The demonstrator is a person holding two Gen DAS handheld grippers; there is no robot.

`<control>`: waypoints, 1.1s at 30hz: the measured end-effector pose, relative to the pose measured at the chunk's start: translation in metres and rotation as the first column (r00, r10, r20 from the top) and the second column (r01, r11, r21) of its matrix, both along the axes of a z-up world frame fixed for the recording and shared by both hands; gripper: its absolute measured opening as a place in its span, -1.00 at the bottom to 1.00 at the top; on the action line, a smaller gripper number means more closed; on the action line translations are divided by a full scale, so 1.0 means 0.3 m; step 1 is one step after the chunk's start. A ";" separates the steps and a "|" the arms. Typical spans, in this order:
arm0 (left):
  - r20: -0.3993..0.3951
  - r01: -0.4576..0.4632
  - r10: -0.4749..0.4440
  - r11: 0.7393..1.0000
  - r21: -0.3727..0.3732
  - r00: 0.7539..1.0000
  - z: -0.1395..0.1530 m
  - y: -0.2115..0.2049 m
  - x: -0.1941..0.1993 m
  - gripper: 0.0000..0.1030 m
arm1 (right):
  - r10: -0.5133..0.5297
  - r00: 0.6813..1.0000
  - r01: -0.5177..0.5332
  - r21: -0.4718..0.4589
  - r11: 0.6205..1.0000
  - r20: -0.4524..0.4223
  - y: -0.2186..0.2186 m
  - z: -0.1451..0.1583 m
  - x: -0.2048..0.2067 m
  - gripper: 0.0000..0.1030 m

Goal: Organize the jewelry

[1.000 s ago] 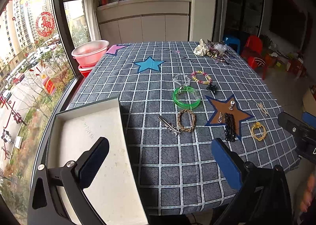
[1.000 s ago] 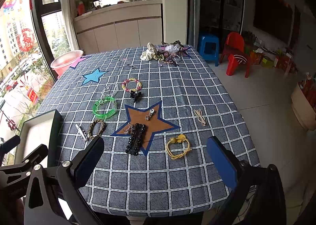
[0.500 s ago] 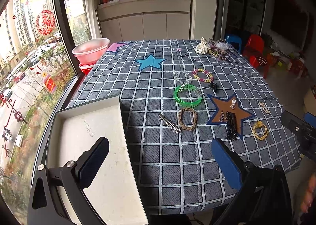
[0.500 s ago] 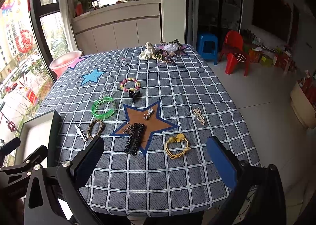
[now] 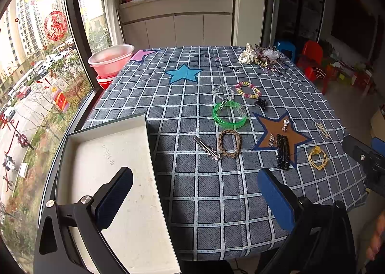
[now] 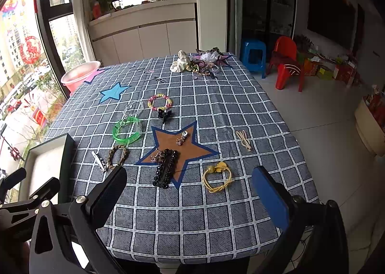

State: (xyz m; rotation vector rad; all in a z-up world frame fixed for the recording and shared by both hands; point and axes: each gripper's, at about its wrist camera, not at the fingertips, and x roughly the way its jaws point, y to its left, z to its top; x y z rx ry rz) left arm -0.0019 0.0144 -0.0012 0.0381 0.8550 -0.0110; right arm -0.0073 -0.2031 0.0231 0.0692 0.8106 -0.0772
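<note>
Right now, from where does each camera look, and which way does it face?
Left wrist: sits on the left gripper, open above the near table edge, facing along the table; white tray lies under its left finger.
Right wrist: sits on the right gripper, open, further right, facing the same way; the left gripper shows at its lower left.
Both share the green bangle and brown star.
</note>
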 end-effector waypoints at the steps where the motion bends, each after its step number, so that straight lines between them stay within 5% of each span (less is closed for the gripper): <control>1: -0.001 0.000 0.000 1.000 0.002 1.000 0.000 -0.002 0.000 1.00 | 0.000 1.000 0.000 0.001 1.000 -0.001 0.000 0.000 0.000 1.00; 33: -0.013 -0.003 0.003 1.000 0.003 1.000 -0.009 -0.007 -0.001 1.00 | 0.008 1.000 -0.008 0.015 1.000 -0.019 0.009 -0.018 0.003 1.00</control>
